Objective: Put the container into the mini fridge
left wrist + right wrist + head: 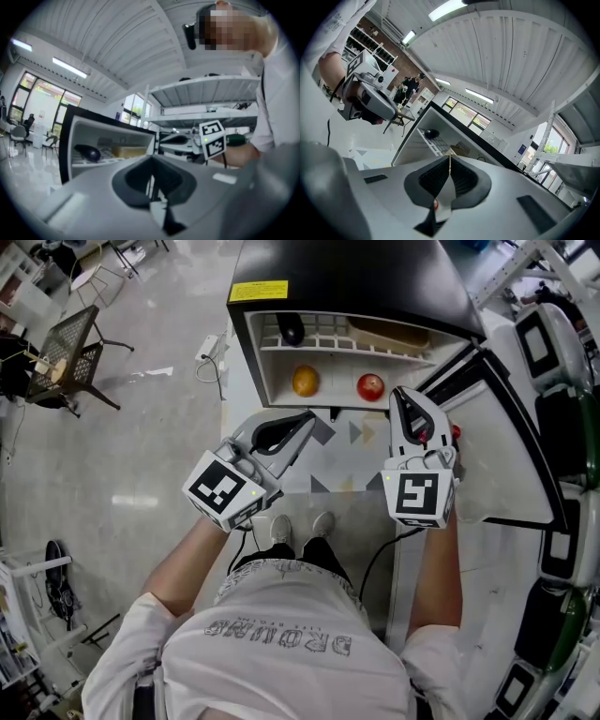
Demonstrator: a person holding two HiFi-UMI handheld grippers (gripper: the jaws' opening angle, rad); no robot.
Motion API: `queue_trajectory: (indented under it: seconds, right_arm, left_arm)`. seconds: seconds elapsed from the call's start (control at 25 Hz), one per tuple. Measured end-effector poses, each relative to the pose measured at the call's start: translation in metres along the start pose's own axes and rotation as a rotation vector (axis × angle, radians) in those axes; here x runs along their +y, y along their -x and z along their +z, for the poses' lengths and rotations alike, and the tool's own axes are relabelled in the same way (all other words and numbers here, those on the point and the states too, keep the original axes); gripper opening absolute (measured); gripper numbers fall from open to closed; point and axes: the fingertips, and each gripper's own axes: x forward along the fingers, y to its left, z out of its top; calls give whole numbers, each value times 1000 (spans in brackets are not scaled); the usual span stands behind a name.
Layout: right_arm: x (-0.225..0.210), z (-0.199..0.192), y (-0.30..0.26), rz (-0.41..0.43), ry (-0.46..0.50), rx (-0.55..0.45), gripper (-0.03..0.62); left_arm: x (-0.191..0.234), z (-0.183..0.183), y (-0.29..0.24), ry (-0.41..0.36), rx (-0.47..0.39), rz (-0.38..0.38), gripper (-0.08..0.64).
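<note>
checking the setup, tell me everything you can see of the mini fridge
The mini fridge is black-cased and white inside, its door swung open to the person's right. A yellow label sits on its top edge. Its white wire shelf carries a dark rounded object and a tan container; below lie an orange fruit and a red fruit.

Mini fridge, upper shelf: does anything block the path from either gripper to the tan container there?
Nothing visible does. The door is swung open; the tan container lies at the right of the upper shelf, a dark object off to its left. The left gripper and right gripper, both shut and empty, face the opening.
</note>
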Motion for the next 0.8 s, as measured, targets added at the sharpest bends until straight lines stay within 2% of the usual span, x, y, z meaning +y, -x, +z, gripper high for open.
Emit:
queue_trajectory:
  seconds: [0.24,0.6,0.8]
  right_arm:
    - [10,10,21,-7,-37,-29,3]
    - [23,23,46,-12,-106,-66,2]
    - [31,20,53,5,-209,-74,2]
  left_arm:
    - [-10,5,7,-14,-28,-19,8]
    - [-19,7,15,-32,-20,-30,8]
    - [-19,4,20,-35,-15,-27,8]
